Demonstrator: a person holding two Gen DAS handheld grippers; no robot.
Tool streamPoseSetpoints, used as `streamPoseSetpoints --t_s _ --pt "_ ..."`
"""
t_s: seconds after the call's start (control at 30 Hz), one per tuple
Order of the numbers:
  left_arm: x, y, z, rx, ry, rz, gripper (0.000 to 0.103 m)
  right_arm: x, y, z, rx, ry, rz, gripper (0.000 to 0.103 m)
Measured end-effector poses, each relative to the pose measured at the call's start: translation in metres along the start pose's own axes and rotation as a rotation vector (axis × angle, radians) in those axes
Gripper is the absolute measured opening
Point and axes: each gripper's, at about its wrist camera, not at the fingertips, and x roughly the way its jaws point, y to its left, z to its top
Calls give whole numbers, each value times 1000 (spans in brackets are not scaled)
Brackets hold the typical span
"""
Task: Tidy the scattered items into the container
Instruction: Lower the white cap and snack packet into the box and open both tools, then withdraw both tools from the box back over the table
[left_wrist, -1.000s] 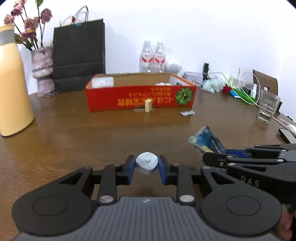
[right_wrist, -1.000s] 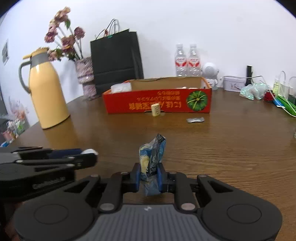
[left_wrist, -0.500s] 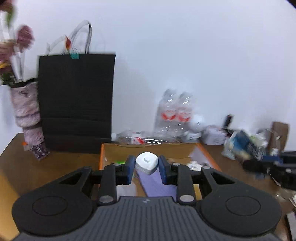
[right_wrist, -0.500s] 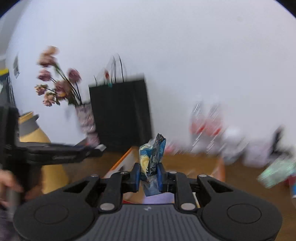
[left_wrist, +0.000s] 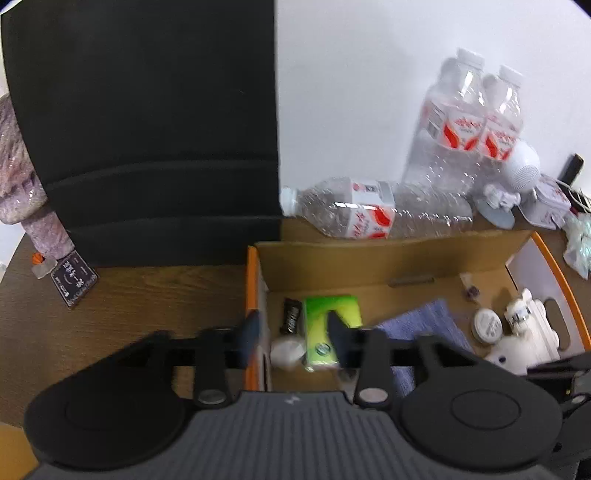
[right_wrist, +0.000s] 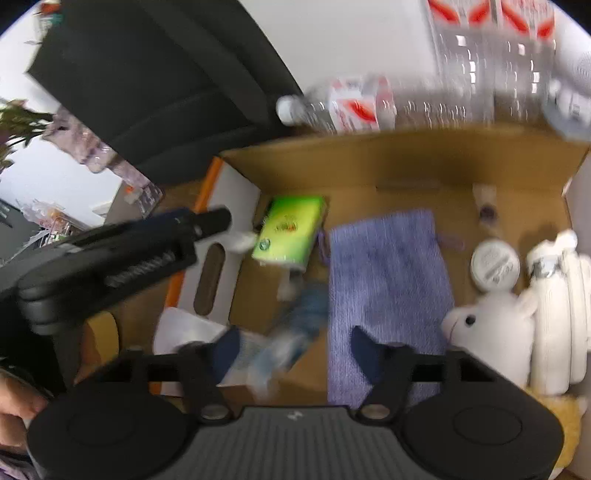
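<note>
Box (right_wrist: 406, 158): both tongs held above, spread apart. White cap (left_wrist: 286, 352) seen beneath left tongs (left_wrist: 293, 338); blue packet (right_wrist: 291, 347) beneath right tongs (right_wrist: 295, 349), blurred.

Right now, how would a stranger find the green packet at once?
Look into the cardboard box in front of the black bag. At its left end, left of the purple cloth, lies the green packet, the only bright green thing there.
</note>
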Motion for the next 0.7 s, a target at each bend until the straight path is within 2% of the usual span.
streamPoseSetpoints --t_s 0.1,0.17,0.27,0.33,0.43,0.57,0.7 --pt "-7 4 7 -31 4 9 96 -12 -1 8 1 2 -48 75" --pt "-9 5 14 -56 39 27 103 -26 -5 15 0 -18 -105 84" --pt "-9 0 19 -70 137 32 103 -48 -10 22 -12 -12 -187 86" --pt "-8 -8 17 -44 207 36 103 -61 -11 21 -34 -6 -241 87" --pt "-14 -21 11 -18 237 28 103 -77 -16 14 -35 -17 -296 87" --pt "-40 -35 4 -11 237 13 103 -92 -22 0 -32 -12 -310 87" --pt "-81 -45 -8 -4 178 23 103 -119 -13 -23 -45 -46 -314 87"
